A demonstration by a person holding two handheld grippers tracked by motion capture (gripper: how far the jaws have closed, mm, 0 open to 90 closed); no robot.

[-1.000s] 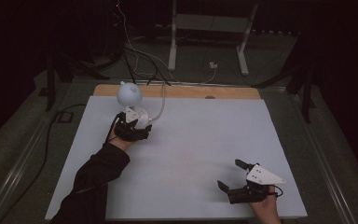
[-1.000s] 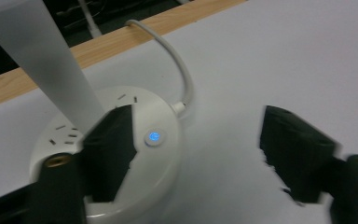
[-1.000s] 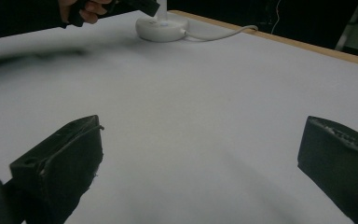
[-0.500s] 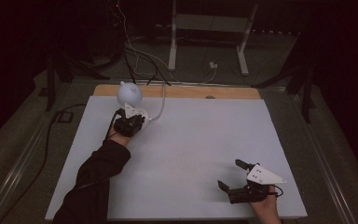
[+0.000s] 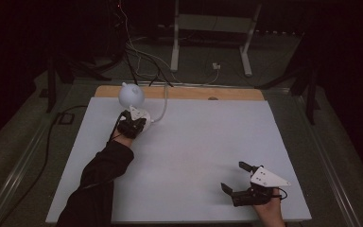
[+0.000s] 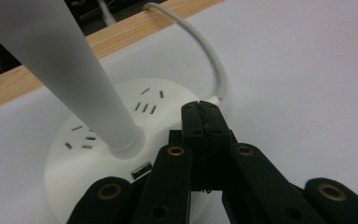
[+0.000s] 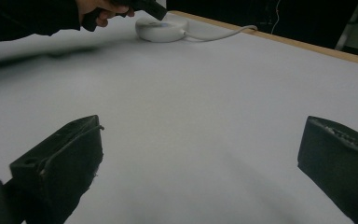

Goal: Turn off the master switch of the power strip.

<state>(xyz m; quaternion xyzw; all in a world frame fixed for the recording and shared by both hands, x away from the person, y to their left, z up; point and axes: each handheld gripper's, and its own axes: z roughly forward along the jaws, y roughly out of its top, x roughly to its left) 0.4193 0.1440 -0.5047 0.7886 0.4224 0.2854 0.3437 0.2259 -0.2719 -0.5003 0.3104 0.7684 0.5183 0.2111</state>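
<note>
Tabletop [image 5: 194,156]: broad white sheet over a wooden board, mostly bare.

Lamp [image 5: 131,95]: white desk lamp with a round head on a tapered stem, standing at the far left corner near the wood edge. Its disc base [image 6: 121,140] carries socket slots and a USB port; a white cable [image 6: 205,60] leaves the base toward the far edge. I judge the base bottom-weighted and rigid, the plastic smooth and likely slippery. The stem [image 6: 74,70] looks stiff but top-heavy as a lever, so I would take hold low on the stem or at the base rim, and mind the cable dragging.

Left gripper [image 6: 200,114]: my jaws have just been closing and now meet tip to tip, nothing between them, resting over the base top just beside the stem foot.

Right gripper [image 5: 238,177]: parked at the near right, well apart from the lamp, jaws wide over bare sheet.
</note>
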